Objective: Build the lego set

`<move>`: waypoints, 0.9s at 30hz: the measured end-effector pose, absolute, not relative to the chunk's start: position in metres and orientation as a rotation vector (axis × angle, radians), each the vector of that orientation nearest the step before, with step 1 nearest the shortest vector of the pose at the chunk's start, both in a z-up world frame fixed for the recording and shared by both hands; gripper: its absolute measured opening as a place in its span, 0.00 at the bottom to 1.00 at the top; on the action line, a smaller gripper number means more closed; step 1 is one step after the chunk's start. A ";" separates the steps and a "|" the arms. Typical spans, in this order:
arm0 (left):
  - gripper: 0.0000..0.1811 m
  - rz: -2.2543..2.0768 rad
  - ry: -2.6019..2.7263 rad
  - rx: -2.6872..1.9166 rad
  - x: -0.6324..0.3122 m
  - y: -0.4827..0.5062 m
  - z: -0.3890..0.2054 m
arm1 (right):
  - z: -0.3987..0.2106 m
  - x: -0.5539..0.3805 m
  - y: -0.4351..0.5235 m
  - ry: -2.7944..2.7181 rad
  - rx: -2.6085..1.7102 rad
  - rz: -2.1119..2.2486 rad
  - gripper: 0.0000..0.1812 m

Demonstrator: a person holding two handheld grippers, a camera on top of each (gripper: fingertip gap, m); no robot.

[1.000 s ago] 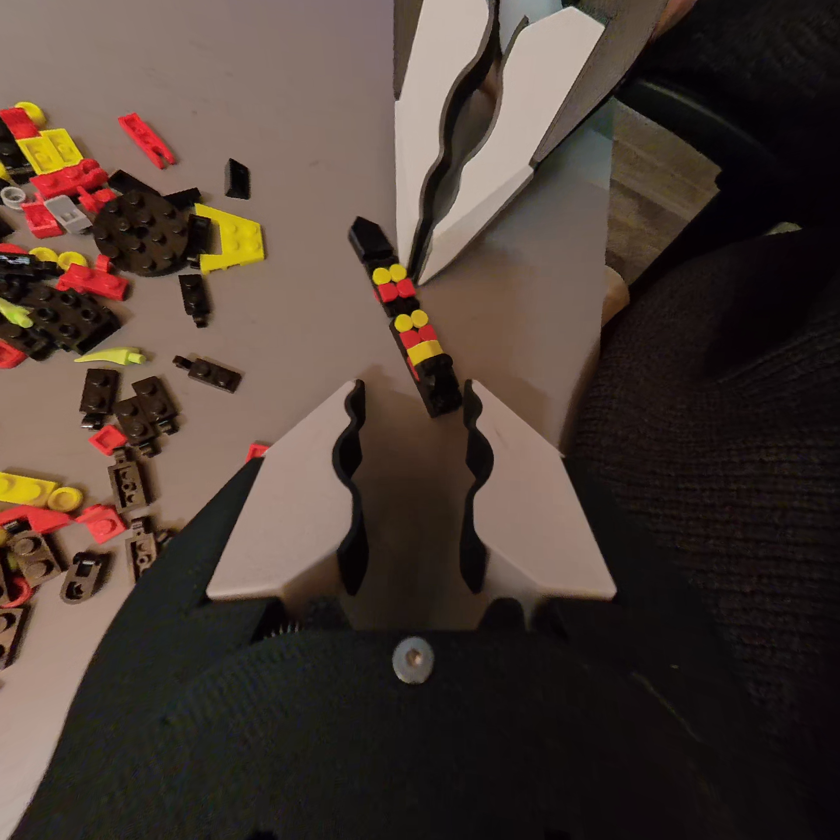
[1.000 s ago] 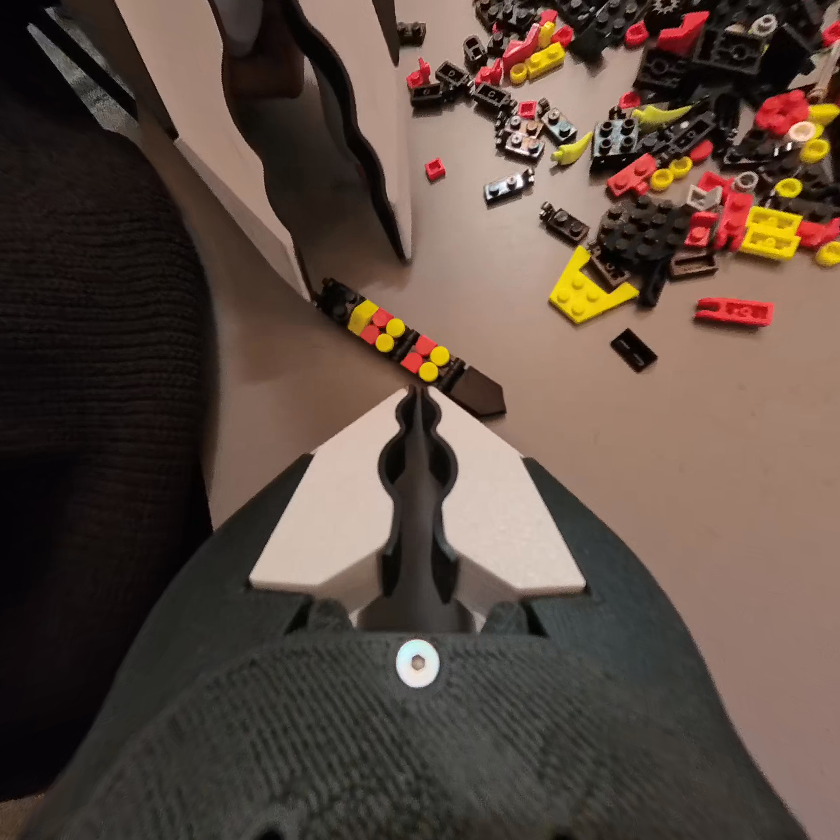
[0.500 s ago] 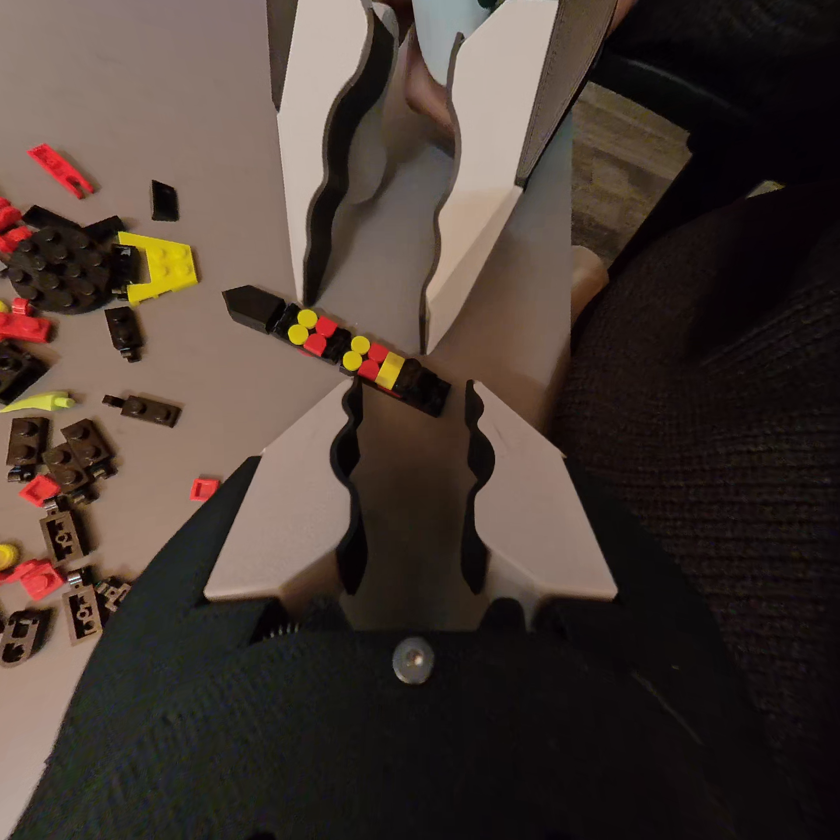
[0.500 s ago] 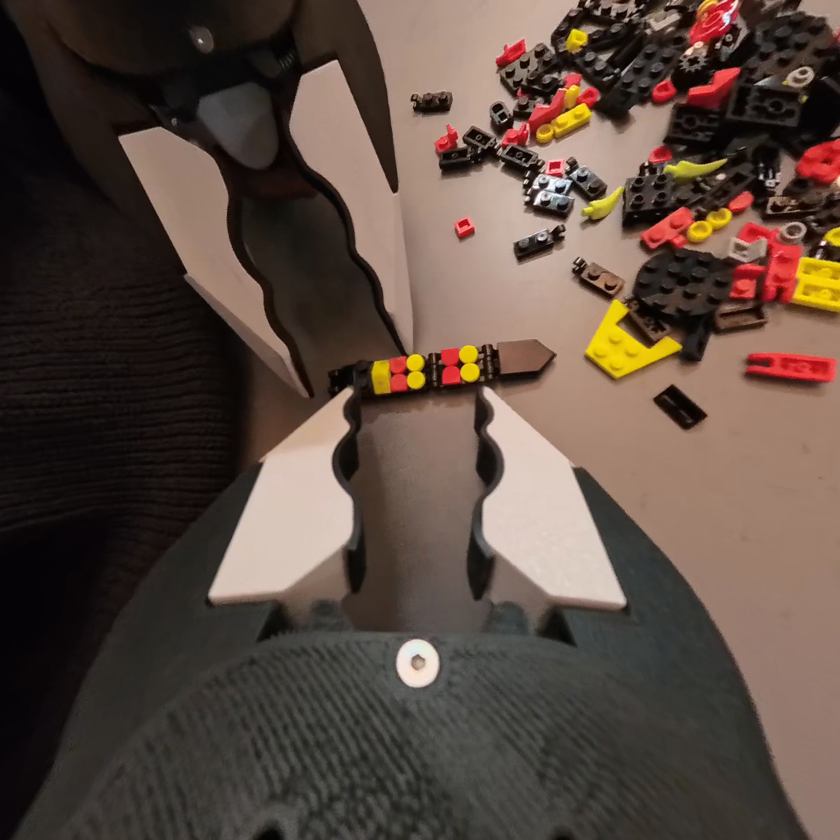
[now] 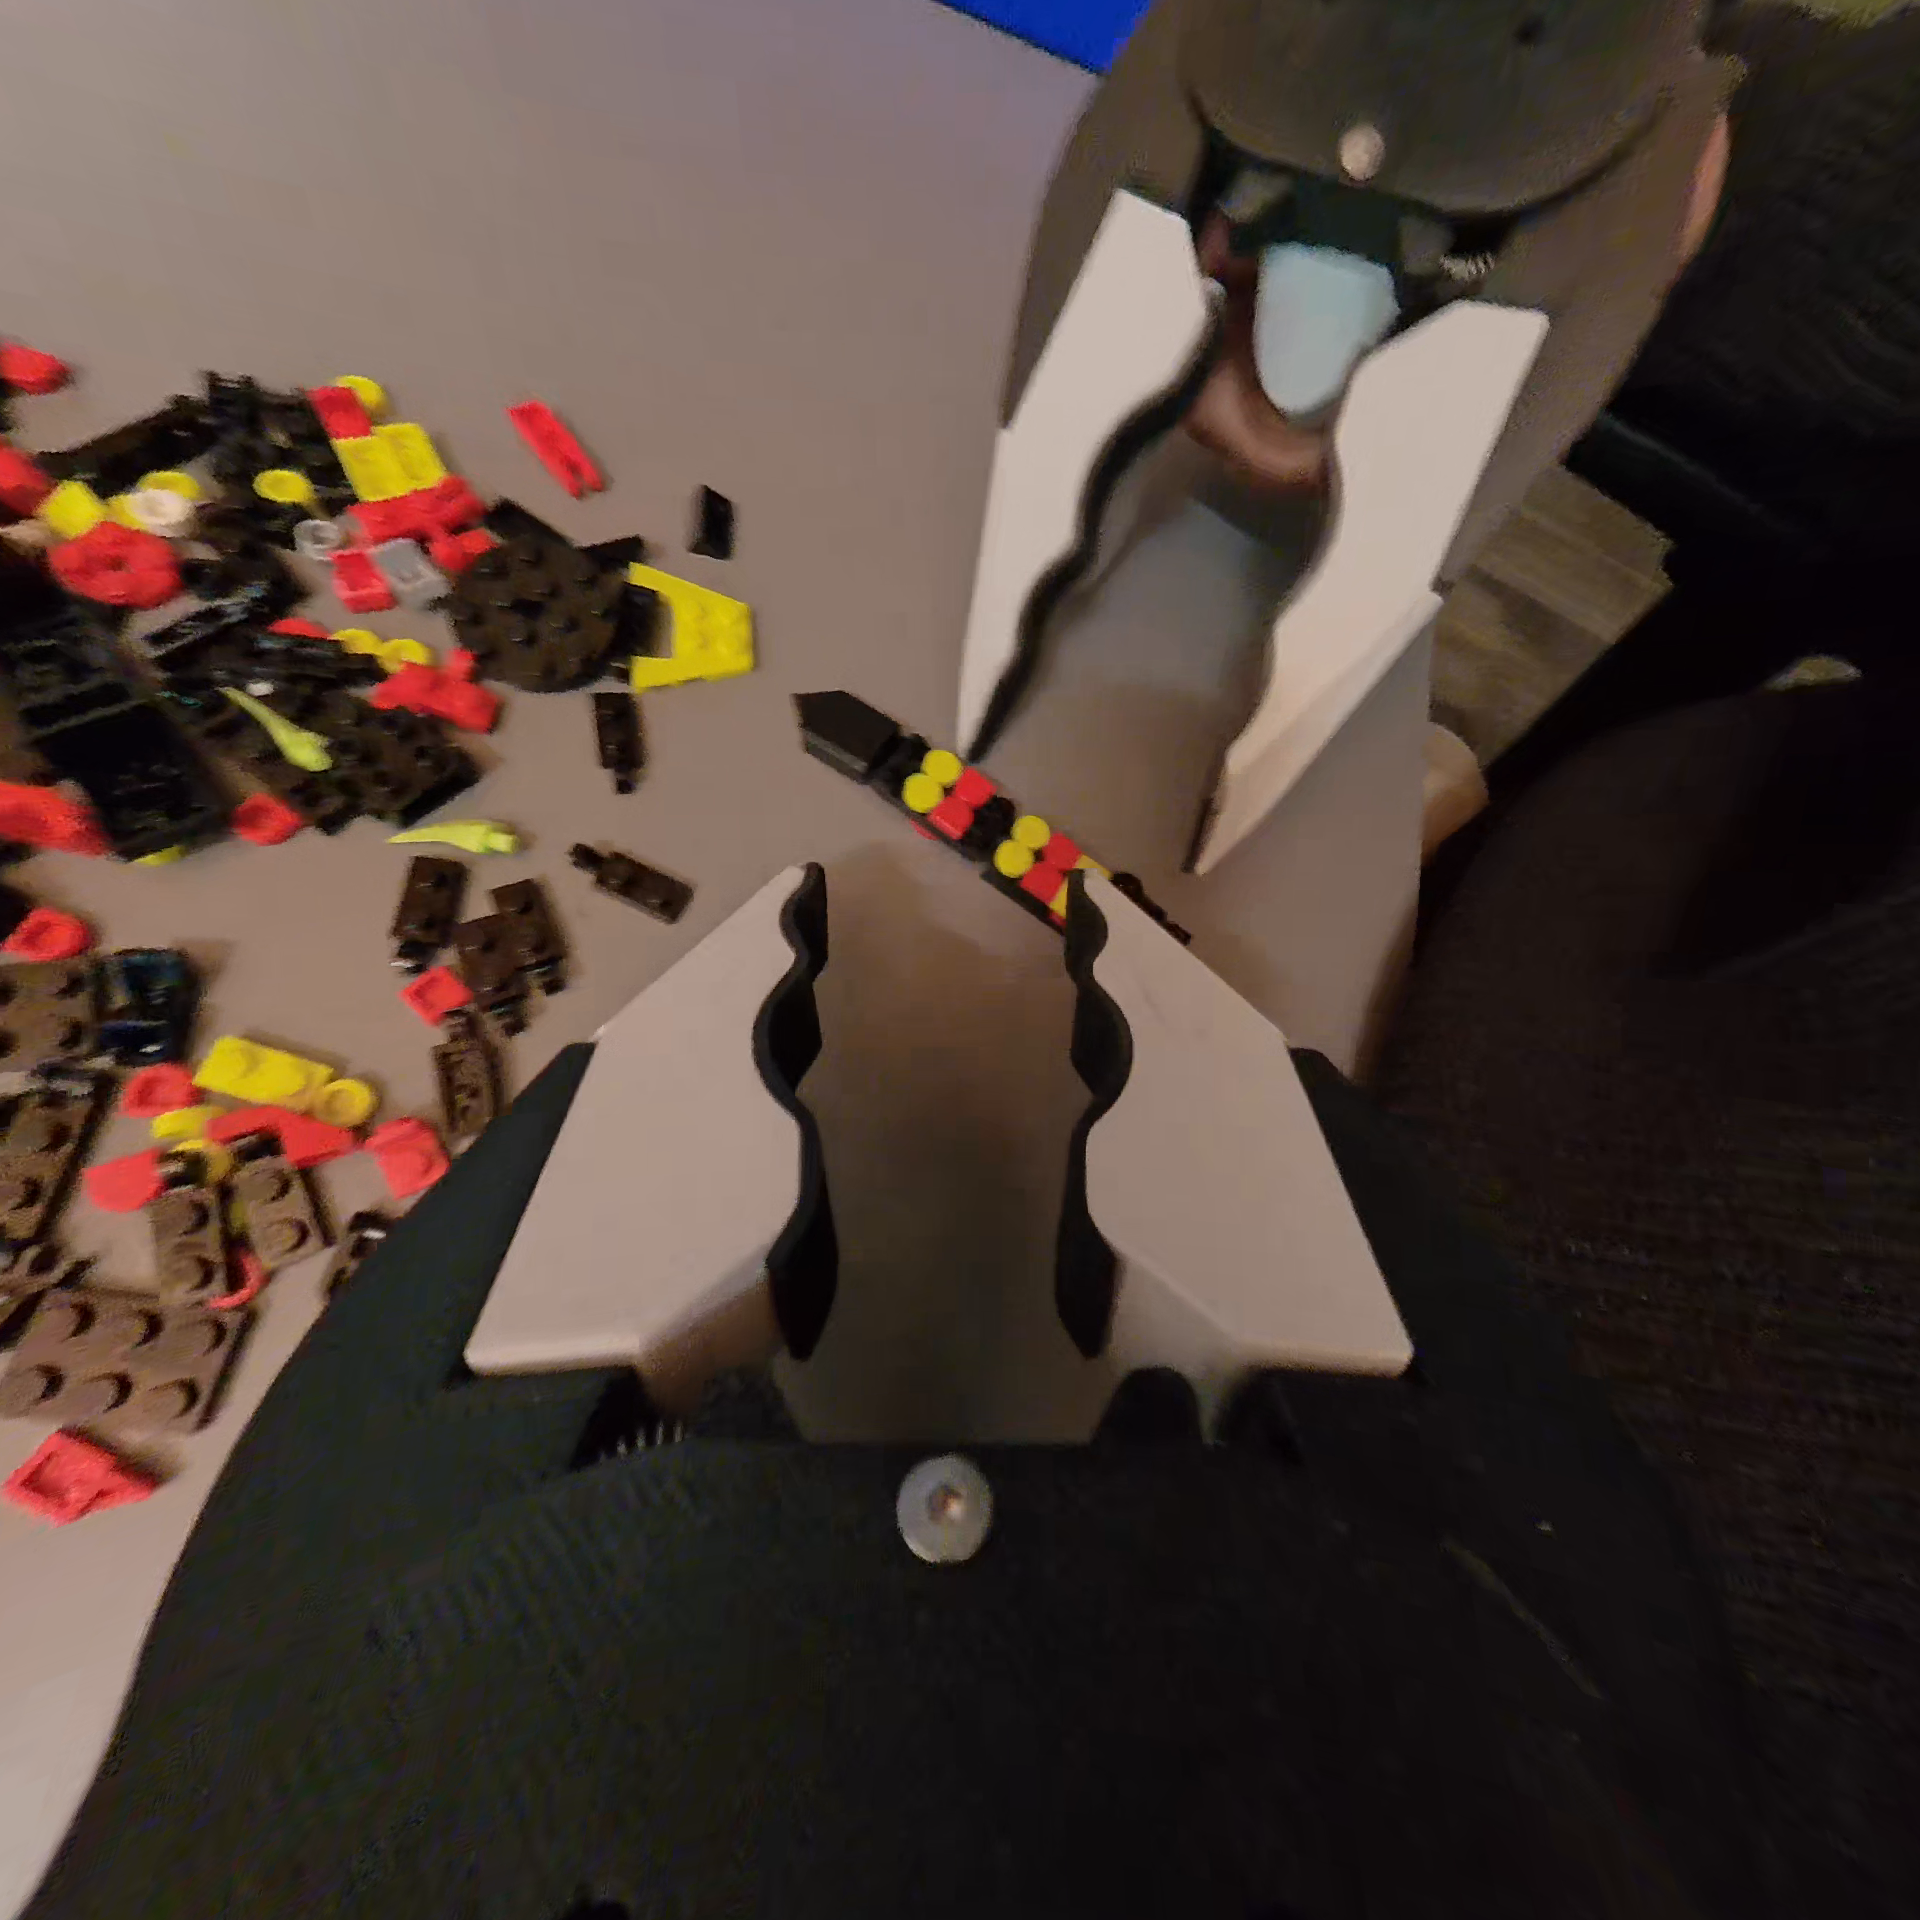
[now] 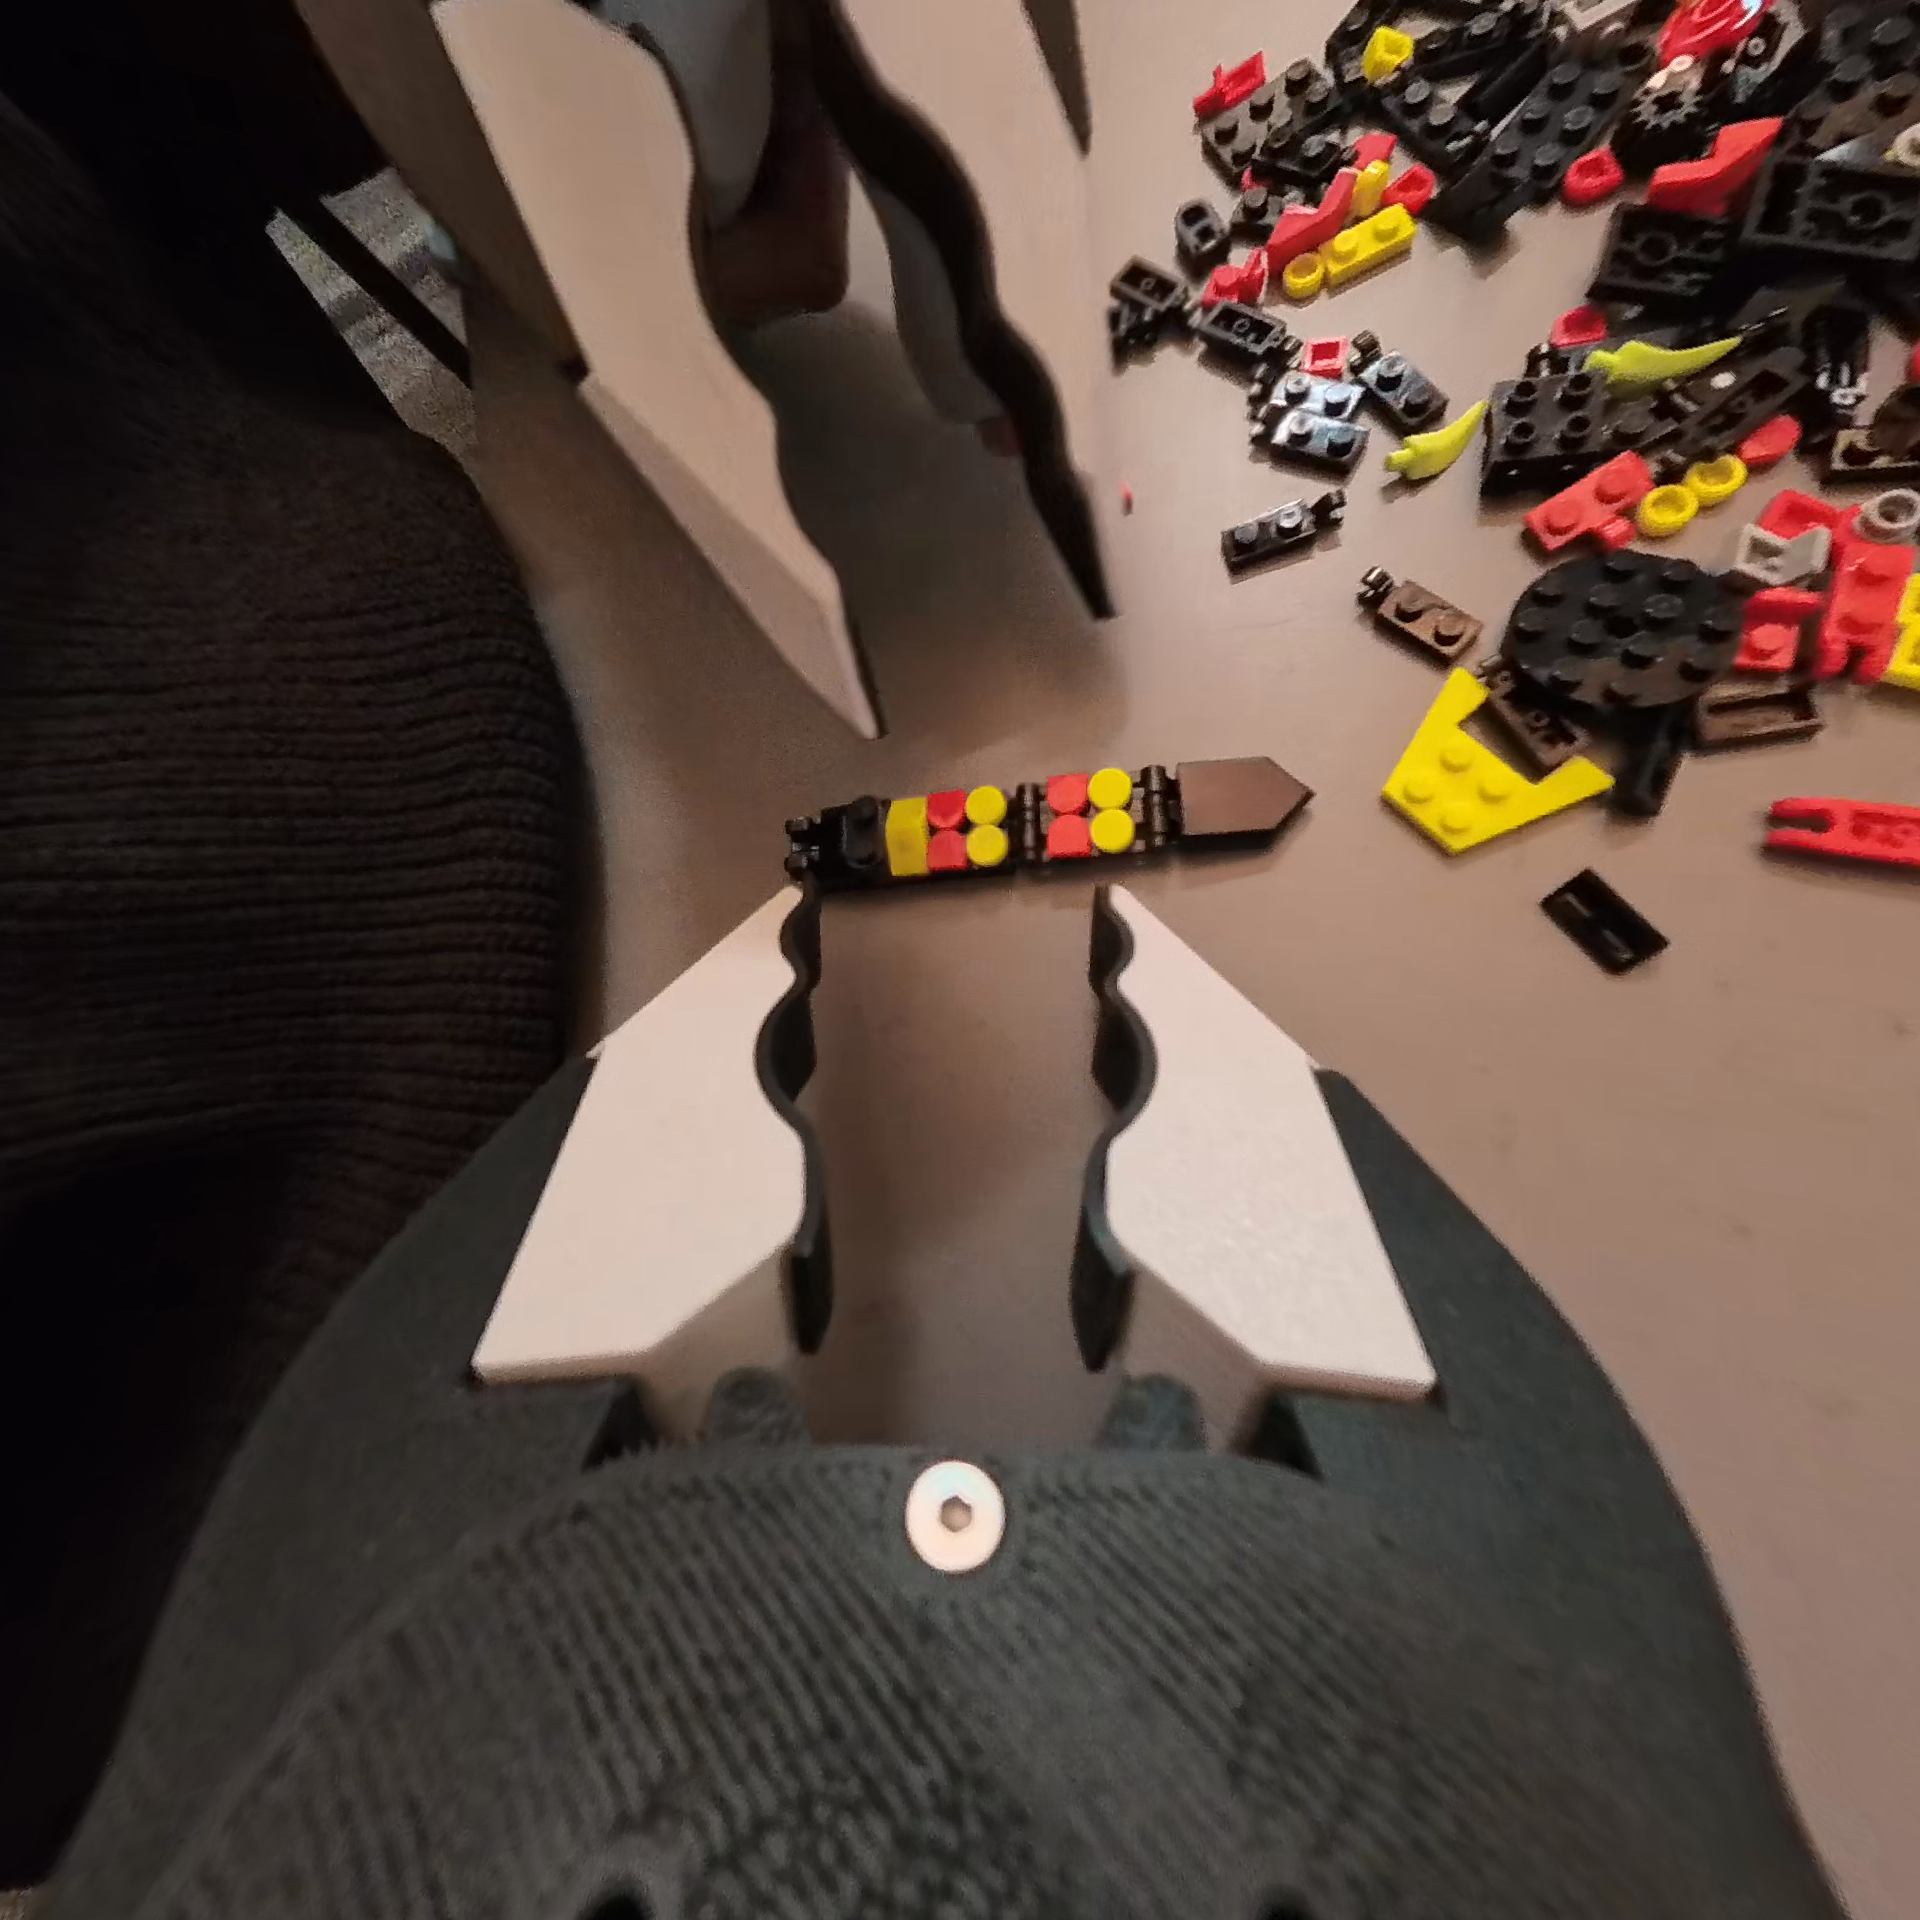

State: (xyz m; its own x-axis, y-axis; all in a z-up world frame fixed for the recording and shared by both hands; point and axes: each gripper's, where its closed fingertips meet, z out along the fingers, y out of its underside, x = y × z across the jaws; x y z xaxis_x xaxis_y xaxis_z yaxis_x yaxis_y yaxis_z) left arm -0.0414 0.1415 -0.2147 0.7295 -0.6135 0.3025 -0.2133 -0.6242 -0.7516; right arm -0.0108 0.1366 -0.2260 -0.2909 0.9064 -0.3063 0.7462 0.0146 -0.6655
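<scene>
A built strip of black hinge plates with red and yellow studs and a black pointed tip [image 5: 961,800] lies flat on the grey table [image 5: 727,260]. My left gripper [image 5: 943,881] is open and empty just short of it. Its right finger [image 5: 1164,1039] hides the strip's near end. In the right wrist view the strip [image 6: 1039,821] lies crosswise just beyond my right gripper [image 6: 954,899], which is open and empty. The right gripper also shows in the left wrist view [image 5: 1081,808], and the left gripper in the right wrist view [image 6: 982,670], both over the strip.
A pile of loose black, red and yellow pieces [image 5: 260,675] lies left of the strip; it is at upper right in the right wrist view [image 6: 1662,312]. A yellow wedge plate [image 6: 1475,790], a black round plate [image 6: 1621,634] and a small black tile [image 6: 1605,920] lie nearest. The table edge and a person's dark knitted sleeve [image 5: 1662,1143] are close by. The grippers' ends are close to 4 cm from one another. My right tips are roughly 8 cm from the small black tile [image 6: 1605,920]. It is also in sight in the left wrist view [image 5: 715,516].
My right gripper, shut one second ago, has opened. The strip has turned on the table and now lies crosswise to the right gripper. The left gripper has stayed open.
</scene>
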 end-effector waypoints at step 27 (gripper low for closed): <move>0.21 -0.410 0.206 -2.031 -0.116 0.186 -0.177 | -0.231 -0.039 0.117 -2.121 -1.604 0.929 0.09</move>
State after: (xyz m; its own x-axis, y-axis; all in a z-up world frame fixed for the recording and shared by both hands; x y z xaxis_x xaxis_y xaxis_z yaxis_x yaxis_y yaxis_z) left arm -0.1160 0.1861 -0.1773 0.9278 -0.3155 0.1993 0.0277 -0.4745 -0.8798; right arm -0.0386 0.1170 -0.2313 -0.3159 0.9404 -0.1258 0.7299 0.1561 -0.6655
